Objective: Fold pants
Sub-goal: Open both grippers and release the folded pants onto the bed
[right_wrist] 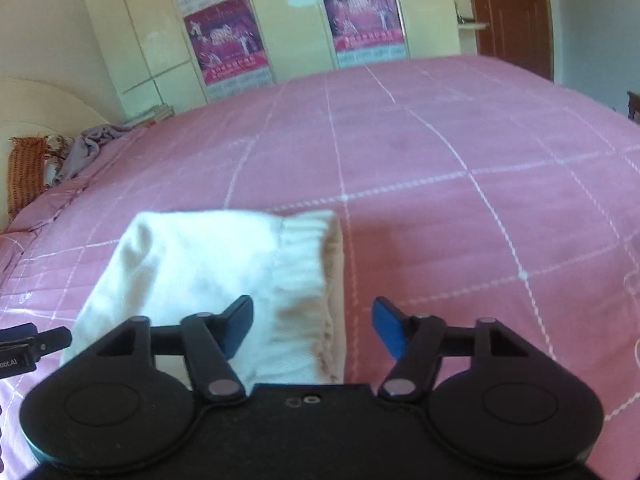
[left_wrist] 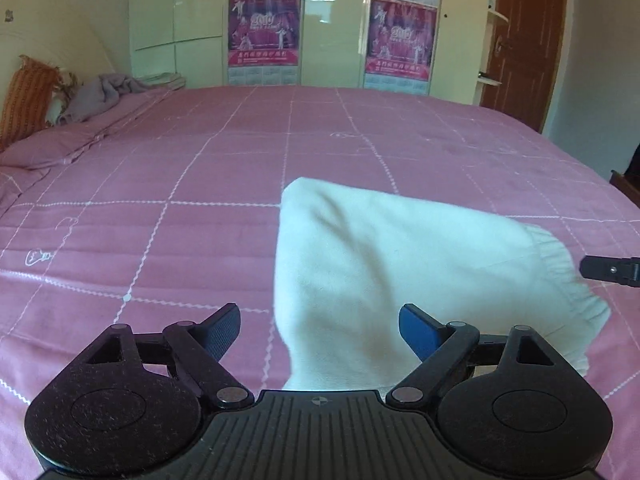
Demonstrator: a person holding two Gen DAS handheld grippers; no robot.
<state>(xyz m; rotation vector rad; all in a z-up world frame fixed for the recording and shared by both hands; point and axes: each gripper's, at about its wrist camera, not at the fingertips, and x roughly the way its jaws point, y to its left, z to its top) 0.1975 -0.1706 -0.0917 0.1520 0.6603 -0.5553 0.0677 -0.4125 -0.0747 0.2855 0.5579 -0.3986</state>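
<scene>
Two wrist views show white pants [left_wrist: 384, 264], folded into a compact bundle, lying on a pink bed [left_wrist: 180, 184] whose cover carries a white grid pattern. Left claw [left_wrist: 320, 330]: fingers spread wide, gripping nothing, with the near end of the bundle lying between and beyond them. Right claw [right_wrist: 313, 328]: fingers likewise spread and empty, straddling the gathered elastic waistband [right_wrist: 306, 276] end of the pants. Legible writing is scarce: the posters [left_wrist: 264, 28] on the wardrobe [left_wrist: 176, 20] bear "2019" in the left view, while the smaller rows of text beneath are too fine to read; in the right view the same posters are blurred. A partial label ending "ootAI" appears on the left claw's edge at the far left of the right view. Only the left view shows the right claw's tip [left_wrist: 610, 270] beside the waistband. An orange pillow [left_wrist: 26, 100] and a grey cloth [left_wrist: 108, 90] lie at the headboard end. A brown door [left_wrist: 524, 40] is cut off by the frame.
</scene>
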